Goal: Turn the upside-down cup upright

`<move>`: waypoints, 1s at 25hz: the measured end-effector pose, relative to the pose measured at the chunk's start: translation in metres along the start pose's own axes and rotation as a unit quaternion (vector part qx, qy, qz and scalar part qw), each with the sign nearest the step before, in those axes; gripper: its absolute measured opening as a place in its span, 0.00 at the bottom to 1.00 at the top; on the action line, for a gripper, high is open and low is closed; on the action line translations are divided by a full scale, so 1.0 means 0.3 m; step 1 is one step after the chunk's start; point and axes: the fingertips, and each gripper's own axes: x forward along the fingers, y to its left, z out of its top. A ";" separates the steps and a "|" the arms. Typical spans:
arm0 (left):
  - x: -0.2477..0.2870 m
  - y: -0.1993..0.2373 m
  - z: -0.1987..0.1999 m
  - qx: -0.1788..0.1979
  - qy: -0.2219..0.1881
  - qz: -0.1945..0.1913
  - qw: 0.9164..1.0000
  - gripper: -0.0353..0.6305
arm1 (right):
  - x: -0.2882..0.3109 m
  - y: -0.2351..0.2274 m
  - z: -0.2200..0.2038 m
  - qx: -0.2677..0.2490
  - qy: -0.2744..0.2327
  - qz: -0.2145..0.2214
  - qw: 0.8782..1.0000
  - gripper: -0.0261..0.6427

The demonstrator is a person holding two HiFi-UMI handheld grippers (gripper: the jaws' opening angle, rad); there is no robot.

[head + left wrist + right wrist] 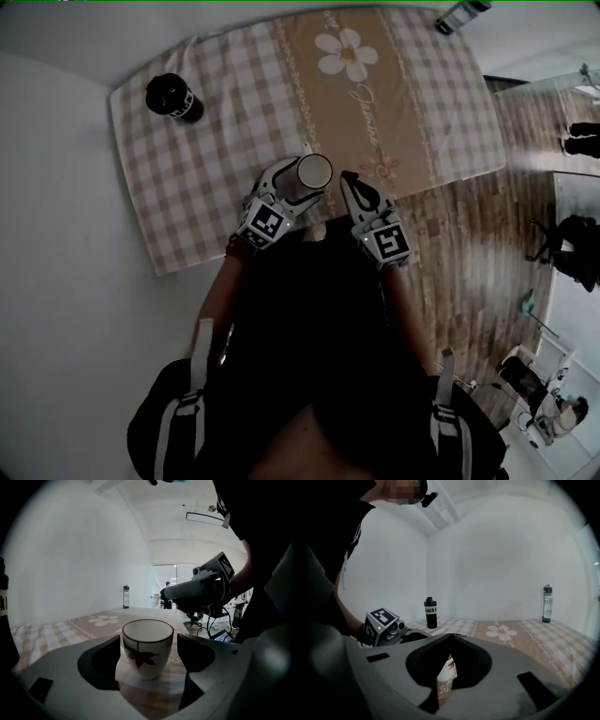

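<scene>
A white ceramic cup with a dark rim and a dark leaf motif (314, 172) is standing upright, mouth up, at the near edge of the worktop (216, 202). The worktop is wearing a beige-and-white checked cloth with a tan middle band and a white daisy print. The left gripper (286, 187) is reaching in from the near side, and its jaws are standing wide apart with the cup between them. In the left gripper view a gap is showing on each side of the cup, so the pads are not pressing on it.

The right gripper (354, 187) is hovering just to the right of the cup with its jaws clenched together on nothing. In the right gripper view a sliver of the cup is showing through the opening below the closed tips.

A black cylindrical bottle with a lid (173, 97) is standing at the far left of the cloth, well apart from the cup. A slim clear bottle with a dark cap (547, 603) is standing at the far right corner.
</scene>
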 end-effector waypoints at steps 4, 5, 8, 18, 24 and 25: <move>0.036 0.011 0.002 -0.001 0.005 0.010 1.000 0.65 | 0.009 -0.022 0.011 0.002 -0.003 0.003 1.000 0.04; 0.045 0.011 0.003 0.001 0.004 0.011 1.000 0.66 | 0.010 -0.025 0.010 0.002 -0.004 0.004 1.000 0.04; 0.063 0.008 0.004 -0.002 0.001 0.016 1.000 0.66 | 0.012 -0.027 0.005 0.000 0.000 0.010 1.000 0.04; 0.104 0.016 -0.029 -0.020 0.013 0.034 0.999 0.68 | 0.021 -0.030 -0.008 0.007 0.004 0.021 1.000 0.04; 0.145 0.022 -0.041 -0.027 0.020 0.058 0.998 0.68 | 0.013 -0.027 -0.016 0.004 0.003 0.022 1.000 0.04; 0.145 0.022 -0.043 -0.025 0.019 0.060 0.998 0.68 | 0.011 -0.030 -0.015 0.002 0.002 0.021 1.000 0.04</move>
